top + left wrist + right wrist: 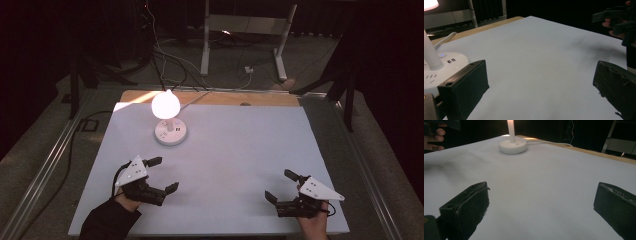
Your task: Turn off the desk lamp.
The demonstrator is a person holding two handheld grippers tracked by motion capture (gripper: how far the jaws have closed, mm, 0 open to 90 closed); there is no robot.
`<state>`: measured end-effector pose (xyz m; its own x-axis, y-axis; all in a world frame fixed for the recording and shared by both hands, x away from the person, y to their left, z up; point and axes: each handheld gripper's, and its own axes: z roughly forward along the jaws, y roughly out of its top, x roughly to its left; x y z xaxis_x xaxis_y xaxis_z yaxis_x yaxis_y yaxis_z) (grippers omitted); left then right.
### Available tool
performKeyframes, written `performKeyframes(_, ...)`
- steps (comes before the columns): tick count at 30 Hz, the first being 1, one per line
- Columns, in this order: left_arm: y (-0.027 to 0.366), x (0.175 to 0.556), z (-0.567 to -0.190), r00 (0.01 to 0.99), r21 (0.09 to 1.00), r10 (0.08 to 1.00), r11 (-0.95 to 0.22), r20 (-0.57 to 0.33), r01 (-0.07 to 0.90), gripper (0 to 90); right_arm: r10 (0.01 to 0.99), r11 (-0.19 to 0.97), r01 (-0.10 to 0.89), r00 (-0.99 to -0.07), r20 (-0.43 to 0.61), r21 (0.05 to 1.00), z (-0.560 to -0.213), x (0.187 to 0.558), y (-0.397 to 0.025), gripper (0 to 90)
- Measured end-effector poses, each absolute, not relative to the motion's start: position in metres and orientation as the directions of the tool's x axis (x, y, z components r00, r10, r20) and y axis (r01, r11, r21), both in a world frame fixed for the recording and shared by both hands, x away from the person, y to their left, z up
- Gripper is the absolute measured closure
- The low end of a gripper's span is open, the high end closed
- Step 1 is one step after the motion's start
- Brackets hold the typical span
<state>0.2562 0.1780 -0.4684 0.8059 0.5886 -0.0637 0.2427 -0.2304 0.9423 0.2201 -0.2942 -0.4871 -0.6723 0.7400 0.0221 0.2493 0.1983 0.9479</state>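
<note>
Lamp (166,111) stands upright on the far left part of the white worktop (240,150), its long axis vertical: a thin white stem rises from a round white base (171,132) to a glowing bulb at the top. In the left tool's own view the base (439,67) shows sockets and a small blue light on its upper face. A white cord (200,95) runs from the base toward the far edge, where a strip of bare wood (260,99) shows beyond the white sheet. Left tool (159,174) rests at the near left, held by a dark-sleeved hand (127,200), jaws spread wide with nothing between them, pointing right and slightly far; the lamp is near it, just on its far side, and one jaw sits close beside the base in its own view. Right tool (280,185) lies at the near right in a bare hand (314,220), jaws also wide and empty, aimed toward the far left, where its view has the lamp (512,143) well apart across open sheet. Nothing lies between either tool and the lamp. Beyond the worktop, cables (170,65) and a white frame (245,35) stand on the dim floor.
</note>
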Motion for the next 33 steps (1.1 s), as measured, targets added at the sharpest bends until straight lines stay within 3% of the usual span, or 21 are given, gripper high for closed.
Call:
performKeyframes(23,0.169,0.298,-0.454,0.74,0.944,0.667,-0.181,-0.087,0.274,0.6,0.738,0.191,0.25,-0.674,0.029,0.949,-0.487,0.221,-0.295,0.0)
performKeyframes(33,0.156,0.318,-0.454,0.664,0.944,0.744,-0.156,-0.081,0.29,0.6,0.738,0.193,0.254,-0.674,0.03,0.948,-0.488,0.221,-0.295,0.0)
